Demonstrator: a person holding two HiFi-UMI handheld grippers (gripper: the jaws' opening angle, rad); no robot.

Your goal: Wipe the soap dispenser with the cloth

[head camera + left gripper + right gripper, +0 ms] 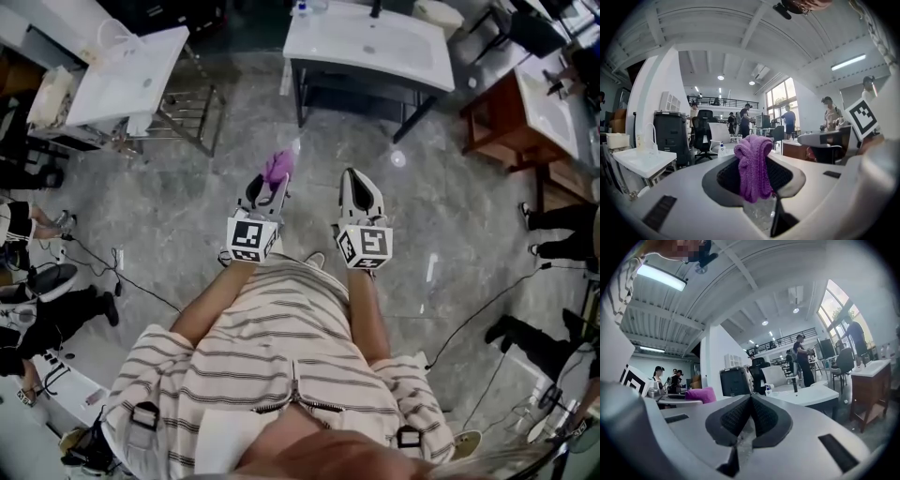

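My left gripper (pixel 277 178) is shut on a purple cloth (pixel 277 166), which bunches up between the dark pads (pixel 783 176) and hangs over them in the left gripper view (pixel 752 166). My right gripper (pixel 355 180) is held level beside it, shut with nothing between its jaws (pixel 751 414); the cloth (pixel 701 394) shows at its left. Both are held out over the grey floor in front of the person. A small bottle with a blue top (pixel 722 149) stands on a white sink counter (pixel 375 52) ahead, well beyond both grippers.
A second white sink unit (pixel 127 80) stands at the far left and a wooden vanity (pixel 525 108) at the far right. Cables (pixel 122 277) run over the marble floor. People stand at both sides (pixel 37 328) and in the background, with office chairs (pixel 703 133).
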